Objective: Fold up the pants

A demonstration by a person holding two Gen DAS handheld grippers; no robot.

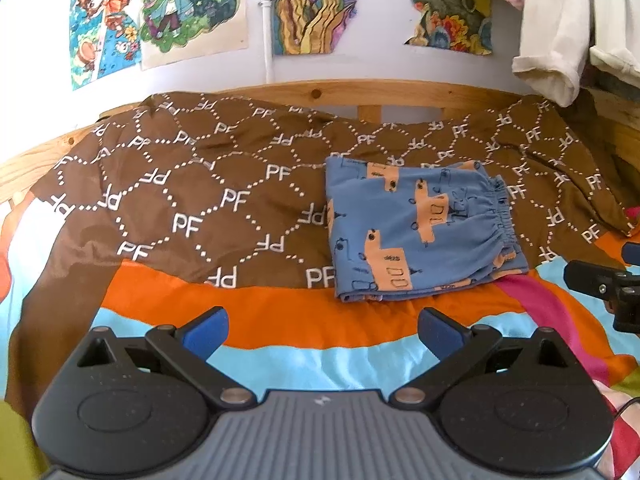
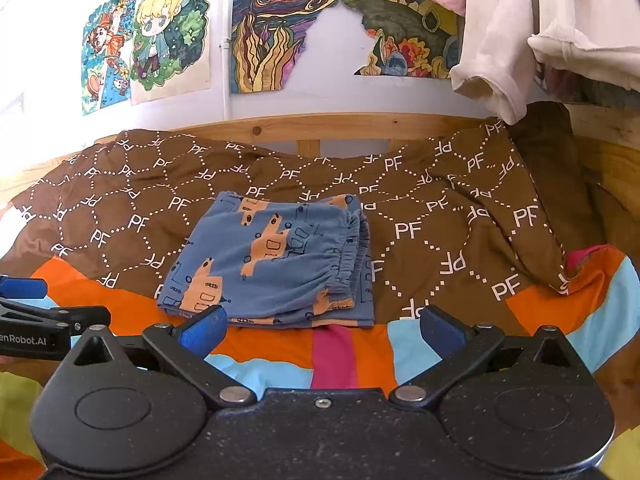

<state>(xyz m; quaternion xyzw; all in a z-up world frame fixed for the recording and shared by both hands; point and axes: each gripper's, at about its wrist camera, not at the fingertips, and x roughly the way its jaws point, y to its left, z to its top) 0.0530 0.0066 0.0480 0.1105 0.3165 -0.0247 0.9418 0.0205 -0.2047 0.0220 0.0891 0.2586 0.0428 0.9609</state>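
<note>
Pants [image 2: 272, 264] folded on "PF"-printed brown blanket [image 2: 440, 240], both claws [image 1: 323, 334] [image 2: 323, 330] spread, empty.

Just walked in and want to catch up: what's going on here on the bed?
A person is folding pants with two handheld grippers. The blue pants already lie folded in a compact stack on the brown blanket, waistband to the right. Both the left gripper and the right gripper are open, hold nothing, and hover just short of the stack.
</note>
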